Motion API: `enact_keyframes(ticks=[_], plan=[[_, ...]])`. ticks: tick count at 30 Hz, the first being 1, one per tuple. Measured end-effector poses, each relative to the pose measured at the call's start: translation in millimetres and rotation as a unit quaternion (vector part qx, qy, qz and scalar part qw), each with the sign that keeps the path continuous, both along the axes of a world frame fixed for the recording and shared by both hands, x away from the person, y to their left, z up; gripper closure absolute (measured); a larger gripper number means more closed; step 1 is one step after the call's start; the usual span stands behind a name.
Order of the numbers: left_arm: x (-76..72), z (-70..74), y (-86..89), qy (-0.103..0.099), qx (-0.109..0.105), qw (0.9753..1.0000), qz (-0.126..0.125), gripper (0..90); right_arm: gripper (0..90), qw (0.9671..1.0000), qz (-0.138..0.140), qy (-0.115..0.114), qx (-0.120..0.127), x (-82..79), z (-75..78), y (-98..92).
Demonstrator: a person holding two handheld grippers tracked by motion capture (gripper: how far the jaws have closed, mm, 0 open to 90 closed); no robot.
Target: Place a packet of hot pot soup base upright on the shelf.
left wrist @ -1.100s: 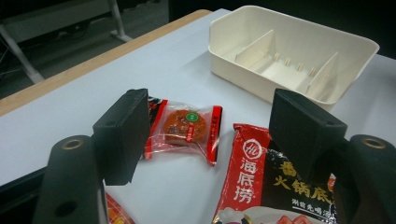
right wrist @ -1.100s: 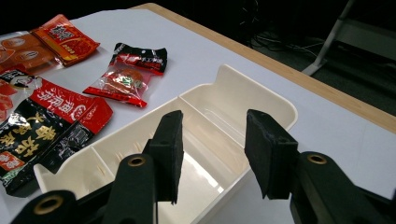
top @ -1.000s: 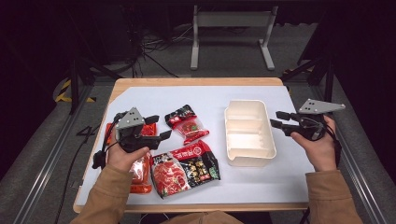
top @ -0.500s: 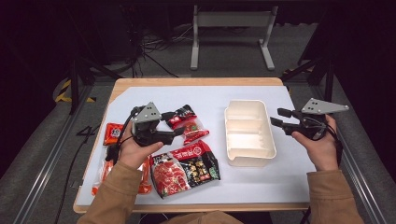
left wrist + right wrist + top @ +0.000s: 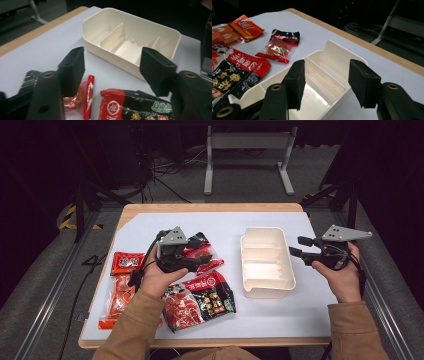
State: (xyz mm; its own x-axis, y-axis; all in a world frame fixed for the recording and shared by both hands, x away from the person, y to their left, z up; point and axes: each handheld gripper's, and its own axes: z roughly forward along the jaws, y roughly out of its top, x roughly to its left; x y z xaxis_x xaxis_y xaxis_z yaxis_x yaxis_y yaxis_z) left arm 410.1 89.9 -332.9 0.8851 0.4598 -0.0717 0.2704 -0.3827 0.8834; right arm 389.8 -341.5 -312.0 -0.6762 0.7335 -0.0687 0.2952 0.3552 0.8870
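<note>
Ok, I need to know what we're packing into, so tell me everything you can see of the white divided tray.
The white divided tray is a cream, plastic-looking rectangular box with rounded corners and upright walls. Low partitions split it into compartments, all empty. It sits flat on the white table cover, right of the snack packets, touching nothing else. The right gripper hovers open by its right edge.

A wooden table (image 5: 210, 207) carried a white sheet (image 5: 225, 222) that covered most of its top. On the sheet lay a cream divided tray (image 5: 265, 262) toward the right. Left of it lay several red and black snack packets (image 5: 200, 300), some overlapping, with an orange-red one (image 5: 126, 262) farthest left.
</note>
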Motion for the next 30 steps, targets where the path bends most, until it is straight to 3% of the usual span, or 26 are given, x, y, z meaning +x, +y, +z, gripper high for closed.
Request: enact_keyframes(ticks=[2,8,14,17,23,30], plan=[[1.8,-4.4,-4.9,0.001,0.007,1.0000,-0.007,39.9,47.2,1.0000,0.001,-0.002,0.001,-0.4,0.1,0.1],[10.4,-25.2,-16.8,0.028,0.031,0.9988,-0.024,39.5,47.2,1.0000,0.001,0.001,0.001,-0.7,-0.8,-0.1],[17.8,-47.6,-24.2,0.062,0.059,0.9959,-0.027,40.4,47.0,1.0000,0.002,0.001,0.001,-1.0,-1.7,1.5],[19.4,-52.5,-25.2,0.064,0.071,0.9952,-0.021,41.3,46.8,1.0000,0.001,0.002,0.001,-0.8,-2.2,1.4],[25.6,-67.3,-26.2,0.103,0.084,0.9909,-0.018,44.0,46.4,1.0000,0.001,0.003,0.001,-0.3,-3.0,1.4],[30.0,-73.4,-27.1,0.134,0.098,0.9860,-0.016,43.9,45.3,0.9999,0.003,0.010,0.001,1.0,-5.3,2.8]])
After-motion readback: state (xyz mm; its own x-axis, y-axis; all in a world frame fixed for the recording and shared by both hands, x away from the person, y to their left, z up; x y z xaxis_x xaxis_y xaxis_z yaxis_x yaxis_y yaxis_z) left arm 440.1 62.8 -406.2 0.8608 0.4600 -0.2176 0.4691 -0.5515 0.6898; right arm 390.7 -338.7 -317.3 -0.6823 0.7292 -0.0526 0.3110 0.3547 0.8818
